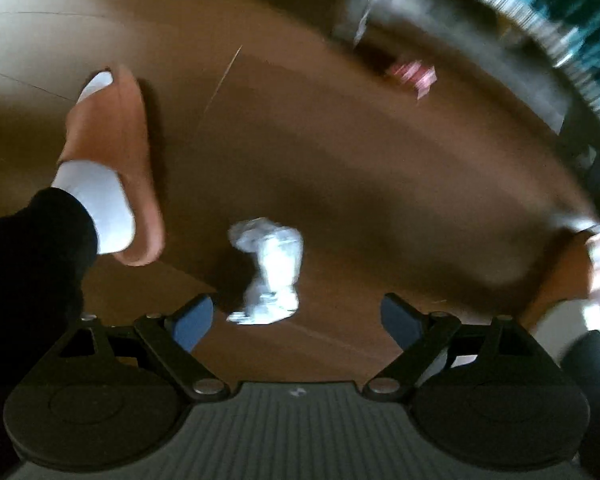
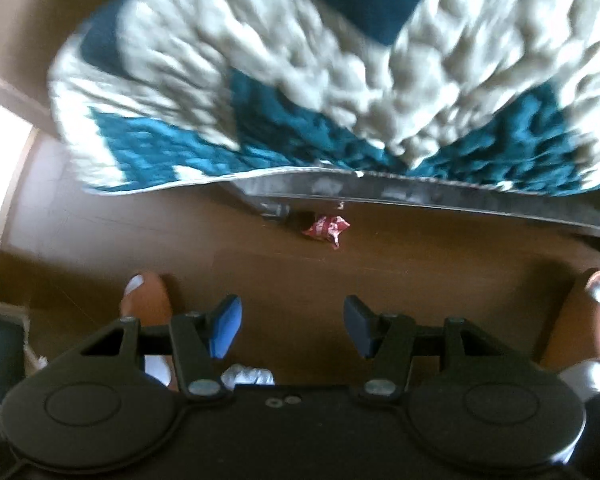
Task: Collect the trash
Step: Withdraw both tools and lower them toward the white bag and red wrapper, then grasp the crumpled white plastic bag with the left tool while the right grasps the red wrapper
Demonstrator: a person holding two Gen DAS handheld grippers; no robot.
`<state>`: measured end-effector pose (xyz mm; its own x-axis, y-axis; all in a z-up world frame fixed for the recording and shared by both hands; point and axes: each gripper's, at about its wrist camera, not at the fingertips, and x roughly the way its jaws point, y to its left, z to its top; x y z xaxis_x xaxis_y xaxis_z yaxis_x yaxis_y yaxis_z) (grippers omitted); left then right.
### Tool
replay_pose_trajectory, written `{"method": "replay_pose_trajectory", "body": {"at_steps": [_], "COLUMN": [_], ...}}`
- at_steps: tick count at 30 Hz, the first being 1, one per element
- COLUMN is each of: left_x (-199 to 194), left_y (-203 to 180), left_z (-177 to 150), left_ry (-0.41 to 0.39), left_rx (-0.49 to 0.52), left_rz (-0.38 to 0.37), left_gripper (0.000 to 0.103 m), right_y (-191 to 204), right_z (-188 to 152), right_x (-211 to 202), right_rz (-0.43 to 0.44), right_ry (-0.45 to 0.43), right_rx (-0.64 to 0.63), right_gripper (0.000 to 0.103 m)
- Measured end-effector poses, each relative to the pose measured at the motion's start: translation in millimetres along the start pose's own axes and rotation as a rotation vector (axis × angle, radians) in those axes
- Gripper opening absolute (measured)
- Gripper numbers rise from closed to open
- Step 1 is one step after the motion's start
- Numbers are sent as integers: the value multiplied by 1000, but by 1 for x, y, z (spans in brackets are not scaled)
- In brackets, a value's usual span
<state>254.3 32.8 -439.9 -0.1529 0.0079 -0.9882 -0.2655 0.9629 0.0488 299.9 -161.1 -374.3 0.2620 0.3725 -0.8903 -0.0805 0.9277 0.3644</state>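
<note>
A crumpled clear plastic wrapper (image 1: 270,270) lies on the brown floor, just ahead of my left gripper (image 1: 298,322) and a little left of its centre. The left gripper is open and empty, hovering above the floor. A red and white snack packet (image 1: 412,74) lies farther off near the bed frame; it also shows in the right wrist view (image 2: 326,229). My right gripper (image 2: 294,326) is open and empty, well short of the red packet. A bit of the clear wrapper (image 2: 247,376) peeks out under the right gripper's body.
A bed with a teal and white quilt (image 2: 300,80) hangs over a grey frame (image 2: 420,196). The person's feet in orange slippers stand on either side: the left foot (image 1: 112,160) (image 2: 146,300) and the right foot (image 2: 592,312). Both views are blurred.
</note>
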Motion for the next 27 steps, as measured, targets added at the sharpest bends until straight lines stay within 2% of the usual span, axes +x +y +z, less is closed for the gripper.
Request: {"method": "replay_pose_trajectory", "body": {"at_steps": [4, 6, 9, 12, 16, 21, 27], "left_x": [37, 57, 92, 116, 135, 154, 164], "left_y": [-4, -7, -13, -15, -8, -2, -8], "left_z": [8, 9, 5, 5, 7, 5, 9], "left_ry": [51, 92, 195, 248, 291, 335, 351], "left_rx": [32, 35, 50, 53, 2, -16, -11], "left_rz": [61, 52, 50, 56, 63, 82, 65], "left_gripper": [92, 92, 92, 92, 92, 92, 91], "right_y": [-6, -8, -7, -6, -4, -10, -11], "right_z": [10, 16, 24, 30, 33, 32, 34], "right_x": [47, 71, 107, 142, 175, 203, 222], "right_rz": [-26, -34, -56, -84, -138, -214, -253], "right_ry": [-26, -17, 3, 24, -6, -36, -41], "right_rx": [48, 66, 74, 87, 114, 224, 209], "right_gripper": [57, 57, 57, 57, 57, 57, 57]}}
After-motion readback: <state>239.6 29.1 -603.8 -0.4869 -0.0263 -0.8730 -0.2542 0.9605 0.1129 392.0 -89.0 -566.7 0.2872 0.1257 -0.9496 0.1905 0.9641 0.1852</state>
